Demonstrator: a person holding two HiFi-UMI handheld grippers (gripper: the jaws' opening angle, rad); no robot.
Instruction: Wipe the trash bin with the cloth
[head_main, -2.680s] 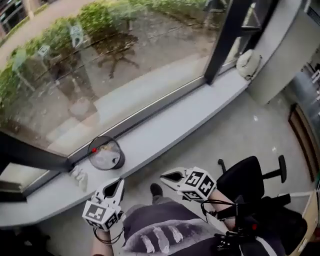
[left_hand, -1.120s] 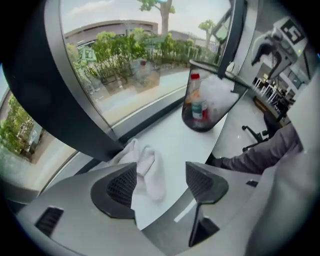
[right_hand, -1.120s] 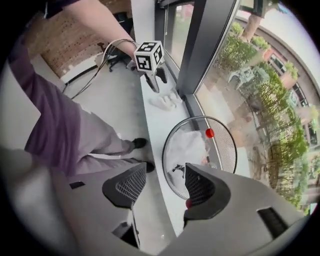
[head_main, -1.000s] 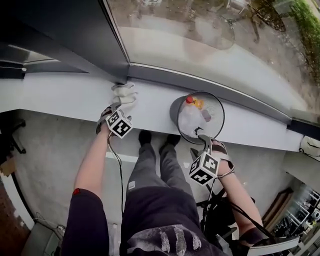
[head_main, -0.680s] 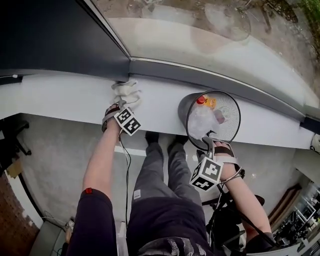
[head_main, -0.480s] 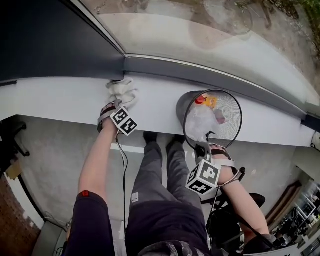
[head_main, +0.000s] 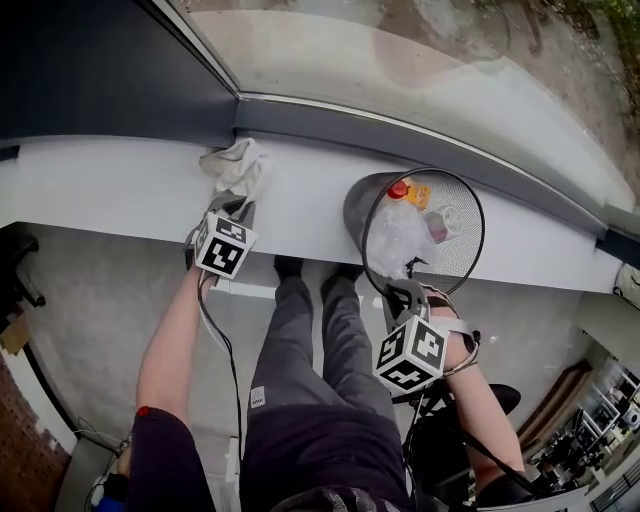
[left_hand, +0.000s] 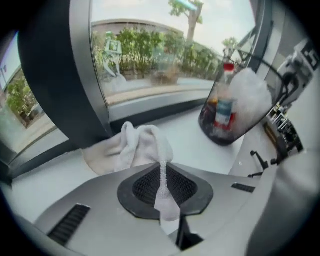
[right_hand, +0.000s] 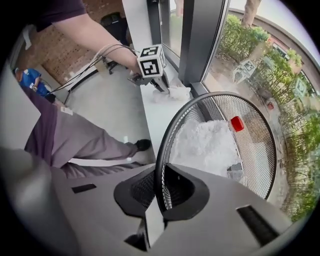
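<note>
A white cloth (head_main: 235, 165) lies crumpled on the pale window sill (head_main: 110, 190). My left gripper (head_main: 238, 207) is closing on it, and a fold of cloth (left_hand: 135, 147) is pinched between the pads (left_hand: 145, 185). The black wire-mesh trash bin (head_main: 358, 210) stands on the sill, tilted toward me, with a white bag and a red-capped bottle (right_hand: 236, 123) inside. My right gripper (head_main: 403, 292) is closing on the bin's near rim (right_hand: 161, 150), with the rim wire between its pads. In the right gripper view the left gripper (right_hand: 162, 82) shows with the cloth (right_hand: 172, 94).
A dark window frame (head_main: 110, 70) and glass rise behind the sill. The person's legs (head_main: 310, 340) stand against the sill's front edge. A dark office chair (head_main: 500, 400) is at the lower right. Grey floor (head_main: 90, 320) lies to the left.
Both grippers have come up from waist height to the sill. The left jaws have closed on the cloth, the right jaws on the bin's rim. The bin has tipped slightly toward me.
</note>
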